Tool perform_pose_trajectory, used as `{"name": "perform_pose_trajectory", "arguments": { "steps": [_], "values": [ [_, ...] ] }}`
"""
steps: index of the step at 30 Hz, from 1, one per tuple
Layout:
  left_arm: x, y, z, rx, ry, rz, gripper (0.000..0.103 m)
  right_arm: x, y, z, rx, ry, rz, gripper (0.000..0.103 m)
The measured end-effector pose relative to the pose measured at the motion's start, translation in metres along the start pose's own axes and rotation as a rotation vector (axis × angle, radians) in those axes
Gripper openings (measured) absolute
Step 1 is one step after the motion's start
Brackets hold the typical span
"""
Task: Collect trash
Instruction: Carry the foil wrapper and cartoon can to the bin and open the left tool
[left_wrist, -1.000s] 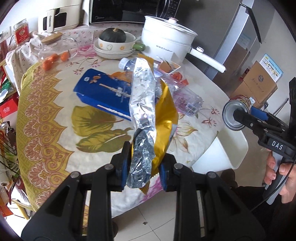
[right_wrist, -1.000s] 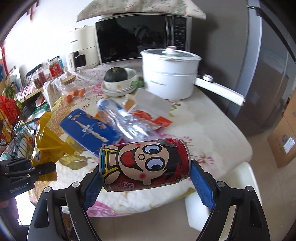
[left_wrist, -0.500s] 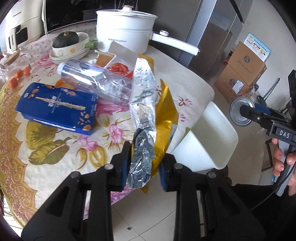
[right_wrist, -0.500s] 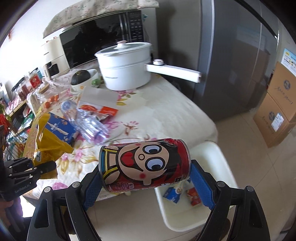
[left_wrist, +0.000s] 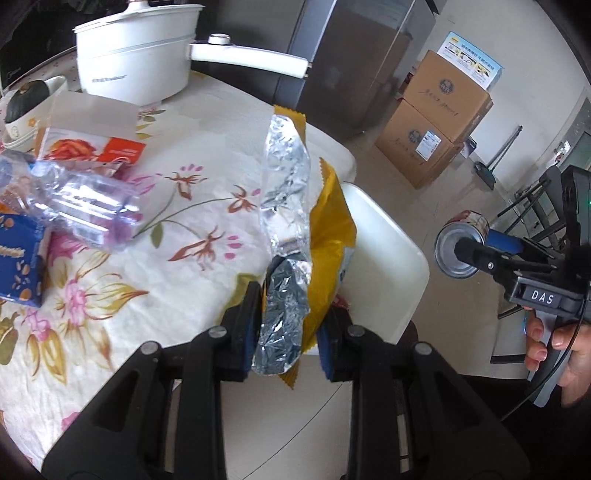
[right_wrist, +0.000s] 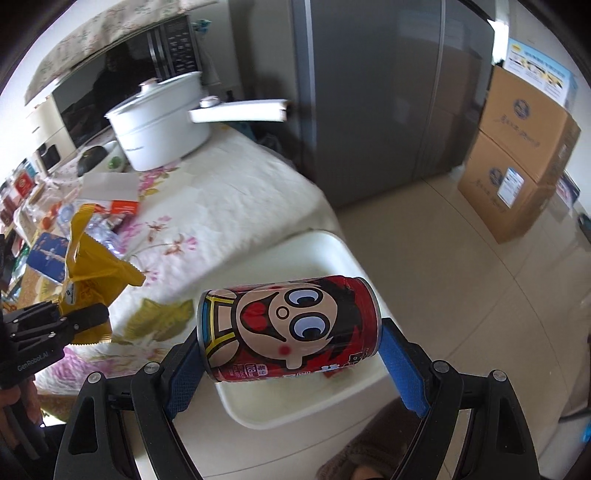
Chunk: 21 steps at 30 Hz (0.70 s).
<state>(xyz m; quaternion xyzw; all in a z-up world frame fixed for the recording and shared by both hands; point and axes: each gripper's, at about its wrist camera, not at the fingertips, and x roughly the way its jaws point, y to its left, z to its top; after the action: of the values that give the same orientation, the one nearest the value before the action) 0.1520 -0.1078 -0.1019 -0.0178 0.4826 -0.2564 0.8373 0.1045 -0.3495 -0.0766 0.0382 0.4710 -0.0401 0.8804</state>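
Carry step, both loads headed for the white bin (right_wrist: 314, 251) on the floor beside the table (left_wrist: 207, 122).
Left gripper (left_wrist: 288, 332): jaws narrow, clamped on a yellow snack bag (left_wrist: 328, 236) with foil lining, bag upright above the table edge, bin rim just behind it.
Right gripper (right_wrist: 291, 365): jaws wide, clamped end to end on a red cartoon can (right_wrist: 288, 325), lying sideways, over the bin.
Left on table: crushed plastic bottle (left_wrist: 81, 203), blue box (left_wrist: 18, 266), opened white carton (left_wrist: 92, 122).
Next, by judgement: centre each load over the bin opening, then release; bag light, may drift and catch the rim.
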Motion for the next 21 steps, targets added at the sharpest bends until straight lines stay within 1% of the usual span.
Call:
{"name": "perform_pose_trajectory", "arguments": {
  "steps": [4,8,11,15,16,17,18,19,21],
  "values": [
    [0.029,-0.023,-0.002,0.036,0.026,-0.033,0.029,0.007,-0.028,-0.007,0.044,0.024,-0.038,0.088],
    [0.064,-0.038,-0.006,0.059,0.059,-0.038,0.029,0.014,-0.047,-0.011,0.072,0.047,-0.067,0.088],
    [0.086,-0.042,-0.007,0.061,0.073,-0.028,0.029,0.021,-0.055,-0.014,0.082,0.065,-0.082,0.088],
    [0.101,-0.043,-0.008,0.073,0.078,0.004,0.03,0.029,-0.058,-0.017,0.067,0.089,-0.089,0.088],
    [0.103,-0.044,-0.007,0.076,0.076,0.012,0.032,0.03,-0.057,-0.017,0.06,0.093,-0.088,0.088],
    [0.104,-0.044,-0.007,0.077,0.068,0.029,0.036,0.031,-0.055,-0.017,0.053,0.096,-0.088,0.088],
    [0.104,-0.045,-0.005,0.077,0.062,0.048,0.05,0.032,-0.055,-0.017,0.048,0.099,-0.087,0.088],
    [0.103,-0.045,-0.005,0.074,0.054,0.07,0.069,0.033,-0.055,-0.016,0.044,0.101,-0.085,0.089],
    [0.096,-0.042,-0.002,0.066,0.024,0.113,0.08,0.034,-0.053,-0.015,0.04,0.102,-0.083,0.089]
  ]
}}
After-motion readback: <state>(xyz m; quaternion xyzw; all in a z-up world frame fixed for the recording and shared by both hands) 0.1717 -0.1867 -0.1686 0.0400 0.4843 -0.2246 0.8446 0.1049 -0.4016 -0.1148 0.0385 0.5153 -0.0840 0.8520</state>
